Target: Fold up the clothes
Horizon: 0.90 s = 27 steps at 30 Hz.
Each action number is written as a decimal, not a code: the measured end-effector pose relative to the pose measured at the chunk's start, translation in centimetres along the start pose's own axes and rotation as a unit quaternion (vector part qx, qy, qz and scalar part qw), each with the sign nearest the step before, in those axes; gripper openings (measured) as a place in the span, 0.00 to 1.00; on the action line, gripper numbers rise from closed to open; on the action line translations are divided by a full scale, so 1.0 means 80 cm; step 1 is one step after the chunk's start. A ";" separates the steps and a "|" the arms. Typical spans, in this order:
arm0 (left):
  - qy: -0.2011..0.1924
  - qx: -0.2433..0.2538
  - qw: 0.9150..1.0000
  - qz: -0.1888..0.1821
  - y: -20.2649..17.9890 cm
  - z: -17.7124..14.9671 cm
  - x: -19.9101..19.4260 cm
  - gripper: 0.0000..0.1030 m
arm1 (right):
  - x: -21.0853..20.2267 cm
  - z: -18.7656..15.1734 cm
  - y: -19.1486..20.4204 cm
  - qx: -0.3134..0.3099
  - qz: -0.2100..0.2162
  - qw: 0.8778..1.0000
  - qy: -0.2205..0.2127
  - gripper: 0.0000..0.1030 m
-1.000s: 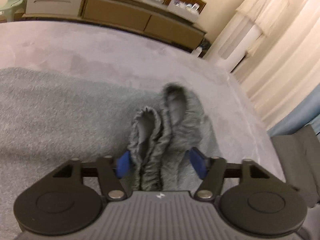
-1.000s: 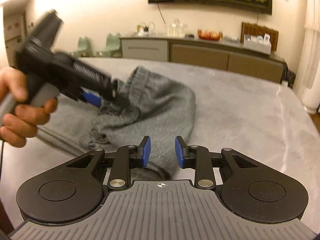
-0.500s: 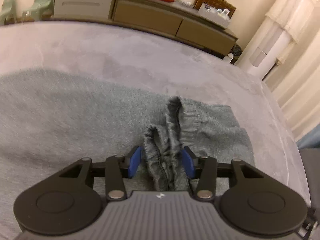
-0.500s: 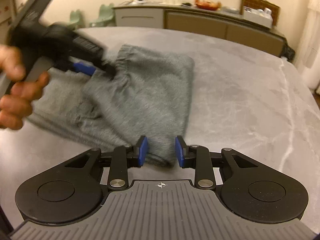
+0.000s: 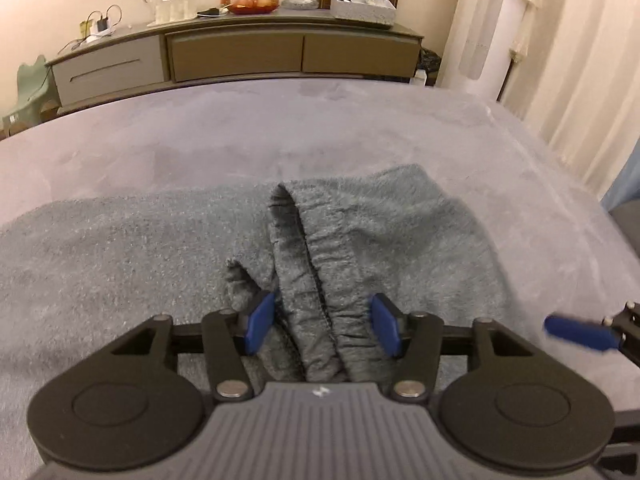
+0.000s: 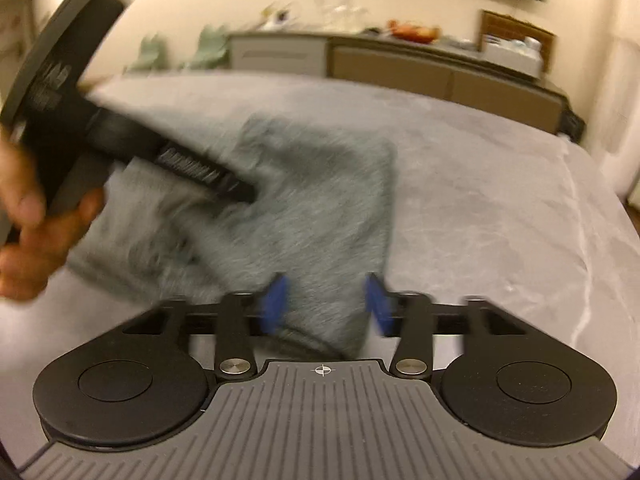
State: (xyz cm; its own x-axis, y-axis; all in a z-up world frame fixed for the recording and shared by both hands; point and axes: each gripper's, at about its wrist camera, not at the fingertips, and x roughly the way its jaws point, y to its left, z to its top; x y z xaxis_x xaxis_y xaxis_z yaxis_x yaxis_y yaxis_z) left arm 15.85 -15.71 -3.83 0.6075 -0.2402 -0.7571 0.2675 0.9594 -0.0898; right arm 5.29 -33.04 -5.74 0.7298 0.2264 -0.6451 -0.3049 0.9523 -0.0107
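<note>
We are letting go of the grey trousers (image 5: 372, 240), which are lying folded over on the grey bed (image 5: 240, 132), the waistband (image 5: 316, 280) in the near middle. The left gripper (image 5: 322, 322) is opening its fingers (image 5: 260, 320) around the gathered waistband, and the blue pads are not pressing it. The right gripper (image 6: 326, 306) is opening too, with a cloth corner between its spread fingers. We should be lifting both straight away, so the fold is not dragged, then smoothing the right edge.
</note>
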 end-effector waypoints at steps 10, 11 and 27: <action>0.042 0.110 0.991 -0.067 -0.096 0.055 0.002 0.72 | -0.038 0.013 0.044 -0.050 -0.017 0.996 -0.065 0.03; 0.055 0.119 0.990 -0.060 -0.095 0.051 0.006 0.53 | -0.045 0.015 0.054 -0.058 -0.014 0.995 -0.079 0.03; 0.031 -0.107 0.992 -0.062 0.209 -0.053 -0.039 0.25 | 0.019 0.049 0.143 -0.049 0.121 0.990 -0.048 0.20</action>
State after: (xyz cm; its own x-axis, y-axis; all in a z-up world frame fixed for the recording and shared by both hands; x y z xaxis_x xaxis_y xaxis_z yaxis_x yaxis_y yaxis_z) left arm 15.25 1.69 -5.75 0.5301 -0.3557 -0.7697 0.1691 0.9339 -0.3151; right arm 5.33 -21.02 -3.88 0.6813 0.4688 -0.5622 -0.5322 0.8445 0.0592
